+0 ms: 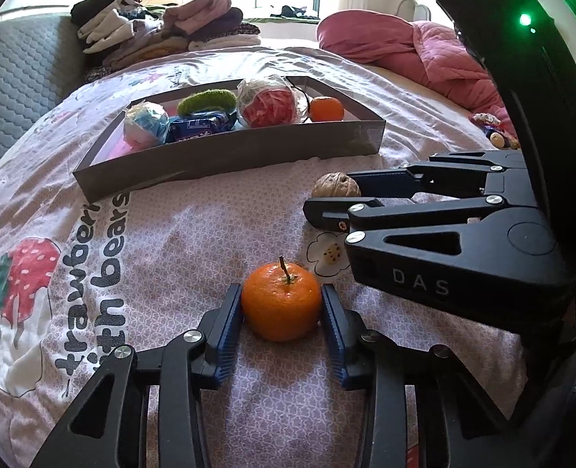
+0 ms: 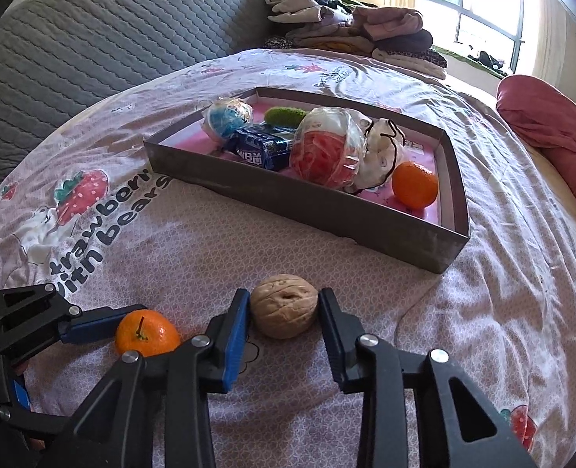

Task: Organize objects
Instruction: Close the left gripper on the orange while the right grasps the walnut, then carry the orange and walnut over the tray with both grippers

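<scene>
— Pink strawberry bedspread (image 2: 483, 312) under everything, folded clothes (image 1: 163, 31) at the far edge. Where are your targets?

— Measure from the grey box (image 1: 225, 156). Your tangerine (image 1: 281, 300) lies on the spread well in front of its near wall; the walnut (image 2: 284, 306) lies nearer that wall, toward its right corner.

— And your tongs?

— Your left gripper (image 1: 281, 312) has the tangerine between its blue pads (image 1: 225, 335), both pads at the skin, clamped on it. Your right gripper (image 2: 284, 323) brackets the walnut, pads touching its sides.

— Inside the box?

— Another tangerine (image 2: 415, 184) in the right end, wrapped bundles (image 2: 327, 148) and a blue packet (image 2: 260, 150) leftward.
</scene>
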Action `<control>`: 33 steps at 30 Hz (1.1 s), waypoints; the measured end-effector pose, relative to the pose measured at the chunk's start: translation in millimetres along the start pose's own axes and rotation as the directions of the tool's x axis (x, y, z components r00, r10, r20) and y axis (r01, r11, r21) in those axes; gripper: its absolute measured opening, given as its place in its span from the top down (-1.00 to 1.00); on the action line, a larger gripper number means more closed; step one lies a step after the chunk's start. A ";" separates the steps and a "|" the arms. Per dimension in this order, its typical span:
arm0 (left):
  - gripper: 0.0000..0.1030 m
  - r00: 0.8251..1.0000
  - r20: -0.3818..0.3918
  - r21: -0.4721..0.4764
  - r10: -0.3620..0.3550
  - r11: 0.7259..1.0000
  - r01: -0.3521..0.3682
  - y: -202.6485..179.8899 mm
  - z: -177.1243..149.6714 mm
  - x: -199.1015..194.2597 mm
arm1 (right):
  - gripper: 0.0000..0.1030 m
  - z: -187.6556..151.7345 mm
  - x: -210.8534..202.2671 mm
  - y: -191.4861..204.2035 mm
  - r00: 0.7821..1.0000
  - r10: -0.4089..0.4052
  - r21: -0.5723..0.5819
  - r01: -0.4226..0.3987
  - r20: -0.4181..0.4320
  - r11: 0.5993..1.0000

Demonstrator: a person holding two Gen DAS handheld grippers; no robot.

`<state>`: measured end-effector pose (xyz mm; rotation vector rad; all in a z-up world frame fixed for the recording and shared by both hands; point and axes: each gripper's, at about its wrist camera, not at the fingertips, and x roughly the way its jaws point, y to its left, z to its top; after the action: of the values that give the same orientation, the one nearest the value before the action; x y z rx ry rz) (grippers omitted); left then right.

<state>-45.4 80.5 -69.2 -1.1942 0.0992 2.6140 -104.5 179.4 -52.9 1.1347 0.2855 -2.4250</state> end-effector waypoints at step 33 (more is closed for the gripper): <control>0.24 0.993 0.069 -0.050 0.098 0.994 -0.094 25.3 25.5 -31.0 | 0.30 10.7 -43.9 -8.3 0.989 0.015 0.067 -0.025 0.147 0.997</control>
<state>-51.4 53.9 -30.3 -1.1361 0.0846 2.7537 -90.9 196.2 -12.4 0.9754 0.1452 -2.5022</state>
